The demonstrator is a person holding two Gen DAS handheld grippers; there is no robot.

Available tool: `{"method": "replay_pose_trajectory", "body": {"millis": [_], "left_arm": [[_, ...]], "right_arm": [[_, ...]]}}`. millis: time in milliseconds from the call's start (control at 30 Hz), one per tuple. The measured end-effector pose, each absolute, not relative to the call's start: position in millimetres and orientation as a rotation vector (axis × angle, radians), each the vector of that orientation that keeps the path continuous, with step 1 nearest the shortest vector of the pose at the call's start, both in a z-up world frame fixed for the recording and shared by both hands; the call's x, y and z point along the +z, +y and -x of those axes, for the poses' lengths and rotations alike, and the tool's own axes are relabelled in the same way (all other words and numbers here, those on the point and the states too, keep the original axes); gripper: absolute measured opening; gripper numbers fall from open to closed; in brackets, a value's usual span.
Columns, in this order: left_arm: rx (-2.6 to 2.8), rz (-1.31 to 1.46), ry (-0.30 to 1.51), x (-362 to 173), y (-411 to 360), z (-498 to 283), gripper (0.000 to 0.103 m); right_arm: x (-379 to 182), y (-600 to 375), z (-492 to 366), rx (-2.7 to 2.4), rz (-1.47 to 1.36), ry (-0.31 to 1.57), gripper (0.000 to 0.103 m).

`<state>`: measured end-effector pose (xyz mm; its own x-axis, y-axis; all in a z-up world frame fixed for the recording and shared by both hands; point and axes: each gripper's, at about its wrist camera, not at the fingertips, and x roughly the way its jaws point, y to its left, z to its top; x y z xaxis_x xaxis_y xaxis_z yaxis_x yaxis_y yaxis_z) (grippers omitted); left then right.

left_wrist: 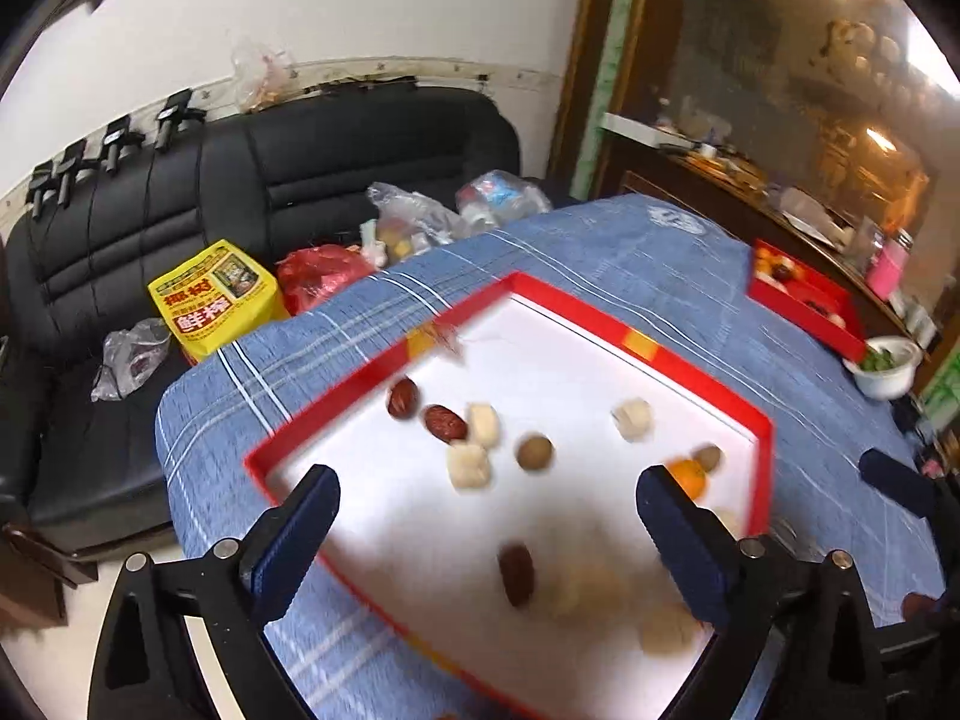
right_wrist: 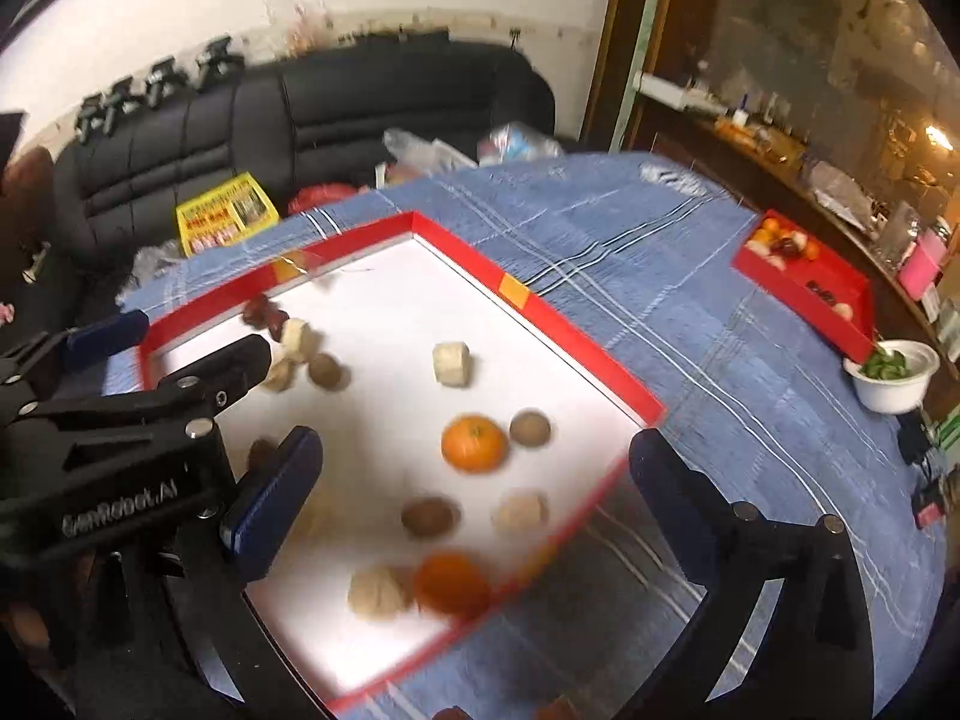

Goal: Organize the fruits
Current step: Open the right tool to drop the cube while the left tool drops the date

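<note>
A large red-rimmed white tray [left_wrist: 672,360] [right_wrist: 552,312] lies on the blue cloth with loose fruit in it: red dates [left_wrist: 445,422], pale peeled chunks [left_wrist: 631,418] [right_wrist: 451,363], brown round fruits [left_wrist: 534,452] [right_wrist: 530,428] and oranges [right_wrist: 474,443] [left_wrist: 689,476]. My left gripper [left_wrist: 489,519] is open and empty above the tray's near part; it also shows in the right wrist view [right_wrist: 174,342]. My right gripper [right_wrist: 474,489] is open and empty above the tray's right side. A smaller red tray [right_wrist: 840,324] [left_wrist: 834,330] holding sorted fruit sits at the far right.
A white bowl [right_wrist: 894,390] with green pieces stands beside the small tray. A black sofa [left_wrist: 180,198] behind the table carries a yellow bag [left_wrist: 216,300], a red bag [left_wrist: 318,276] and clear plastic bags. A cluttered wooden sideboard [right_wrist: 780,156] runs along the right.
</note>
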<state>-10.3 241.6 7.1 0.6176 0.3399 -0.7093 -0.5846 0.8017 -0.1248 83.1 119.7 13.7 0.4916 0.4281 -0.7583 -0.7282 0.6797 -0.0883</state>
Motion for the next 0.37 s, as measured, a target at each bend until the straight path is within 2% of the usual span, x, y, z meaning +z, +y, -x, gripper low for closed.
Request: {"method": "replay_pose_trajectory", "body": {"millis": [367], "left_arm": [[0.507,0.276,0.735,11.2,190.9,27.8,0.1]], "right_arm": [[31.4,42.9,-31.1,0.735,0.404,0.723,0.103]]}}
